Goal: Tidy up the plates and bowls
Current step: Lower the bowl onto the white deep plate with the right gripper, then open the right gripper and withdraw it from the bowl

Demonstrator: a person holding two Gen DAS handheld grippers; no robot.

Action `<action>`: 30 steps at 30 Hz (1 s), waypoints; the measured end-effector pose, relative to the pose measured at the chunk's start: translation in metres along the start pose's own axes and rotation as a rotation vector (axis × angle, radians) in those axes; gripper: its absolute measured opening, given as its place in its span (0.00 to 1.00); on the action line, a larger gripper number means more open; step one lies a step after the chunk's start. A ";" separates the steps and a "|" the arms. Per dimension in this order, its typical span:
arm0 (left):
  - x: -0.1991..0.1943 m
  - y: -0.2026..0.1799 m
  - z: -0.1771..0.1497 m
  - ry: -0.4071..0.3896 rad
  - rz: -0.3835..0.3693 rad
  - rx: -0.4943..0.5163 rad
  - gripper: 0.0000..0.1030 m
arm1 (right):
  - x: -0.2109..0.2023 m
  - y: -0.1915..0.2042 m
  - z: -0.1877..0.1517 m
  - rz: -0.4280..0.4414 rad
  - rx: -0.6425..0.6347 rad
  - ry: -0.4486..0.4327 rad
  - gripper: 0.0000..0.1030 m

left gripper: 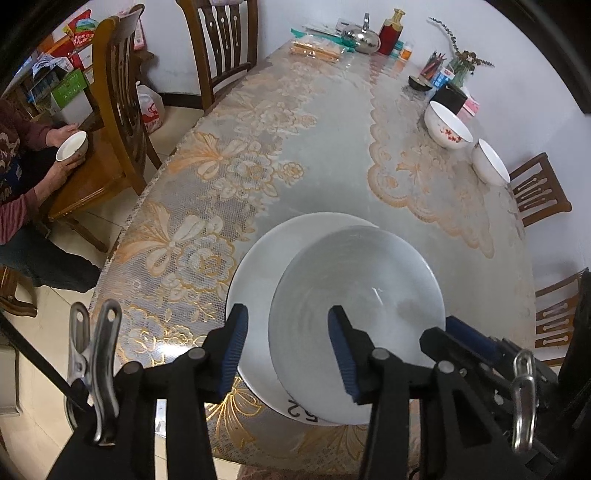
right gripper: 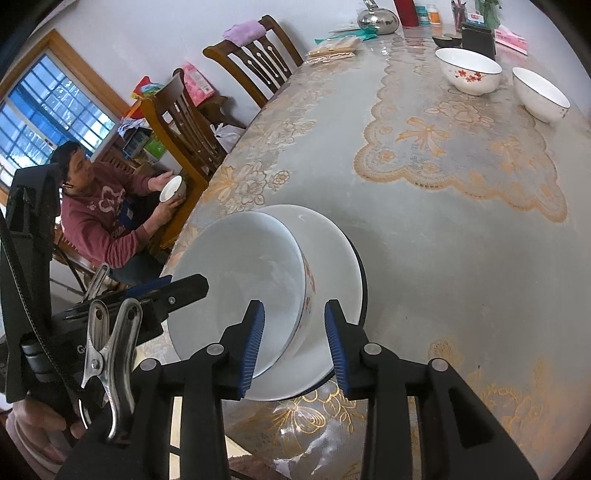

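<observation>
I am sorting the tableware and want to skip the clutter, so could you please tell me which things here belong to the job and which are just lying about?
Belongs to the job:
- large bowl sitting on the plate
- flowered bowl
- plain white bowl

Just lying about:
- steel kettle
- red bottle
- pencil holder
- snack packet
- black box

Lace-patterned tablecloth point(left gripper: 207, 206) over table, wooden chairs point(left gripper: 221, 48) along far side, steel kettle point(left gripper: 362, 38) beside red bottle point(left gripper: 391, 35) at far end, seated person point(right gripper: 107, 214) by window point(right gripper: 48, 122).
</observation>
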State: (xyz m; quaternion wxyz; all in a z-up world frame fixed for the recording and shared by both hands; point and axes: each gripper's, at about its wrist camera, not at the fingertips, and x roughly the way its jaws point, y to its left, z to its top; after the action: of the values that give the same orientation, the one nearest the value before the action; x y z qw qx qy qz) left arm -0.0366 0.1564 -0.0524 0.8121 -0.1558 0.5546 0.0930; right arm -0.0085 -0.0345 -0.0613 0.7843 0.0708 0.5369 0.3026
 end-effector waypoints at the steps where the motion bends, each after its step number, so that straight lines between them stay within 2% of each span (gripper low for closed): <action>1: -0.002 -0.001 0.000 -0.004 0.000 0.002 0.46 | -0.001 0.000 -0.001 -0.001 -0.001 -0.003 0.34; 6: -0.010 -0.003 -0.001 -0.024 0.002 0.007 0.46 | -0.009 0.000 -0.002 -0.020 -0.002 -0.041 0.34; 11: -0.018 -0.006 -0.002 -0.039 0.003 0.015 0.46 | -0.016 -0.002 -0.005 -0.016 0.009 -0.059 0.40; 30: -0.042 -0.023 -0.011 -0.068 -0.003 0.057 0.47 | -0.042 -0.001 -0.018 -0.008 0.006 -0.117 0.41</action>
State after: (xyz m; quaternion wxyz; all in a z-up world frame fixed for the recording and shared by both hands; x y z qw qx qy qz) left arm -0.0546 0.1321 -0.0135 0.8349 -0.1301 0.5287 0.0813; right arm -0.0345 -0.0628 -0.0358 0.8155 0.0885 0.4911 0.2932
